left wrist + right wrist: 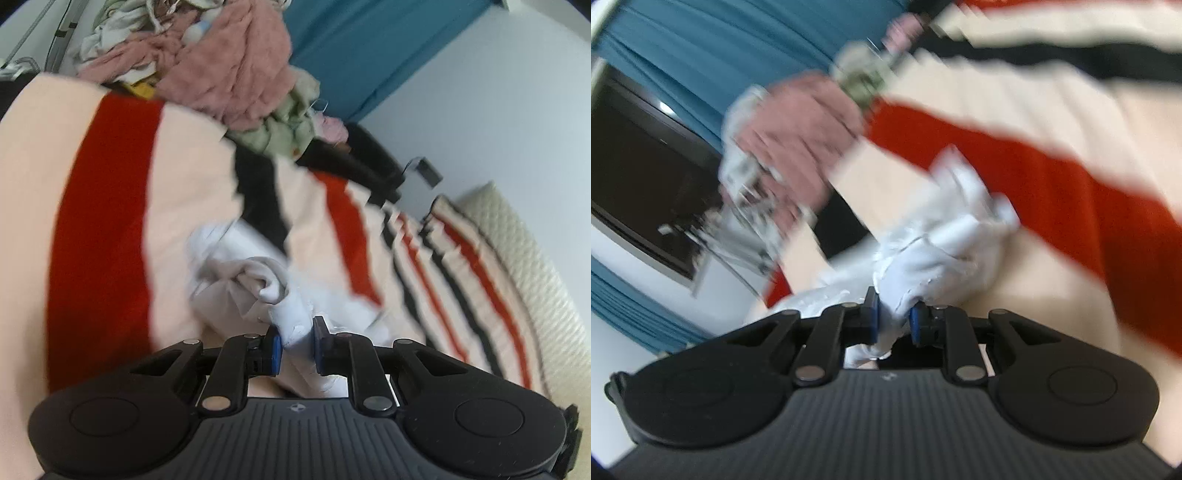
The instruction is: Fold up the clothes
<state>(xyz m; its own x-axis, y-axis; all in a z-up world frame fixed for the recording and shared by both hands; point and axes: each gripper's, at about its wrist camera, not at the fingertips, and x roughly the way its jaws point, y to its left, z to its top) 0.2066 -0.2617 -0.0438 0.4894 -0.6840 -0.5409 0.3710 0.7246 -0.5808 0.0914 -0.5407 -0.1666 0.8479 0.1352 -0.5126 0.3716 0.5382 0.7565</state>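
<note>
White garment (236, 273), bunched over the striped bed cover (103, 221), is pinched at separate edges by the left gripper (297, 341) and right gripper (894, 319) — jaws nearly closed on cloth — so it seems mid-lift; next, spread it flat.

1. Left gripper (297, 341): jaws drawn close, blue pads (276, 345) pressed on a fold of white garment (291, 317) pinched between them. Black linkage arms angle inward toward the fingers.
2. Right gripper (894, 319): jaws likewise near-closed, blue pads (874, 319) clamped on the white garment, which bunches ahead of the fingertips.
3. Both views are motion-blurred; finer finger detail is unreadable.
</note>
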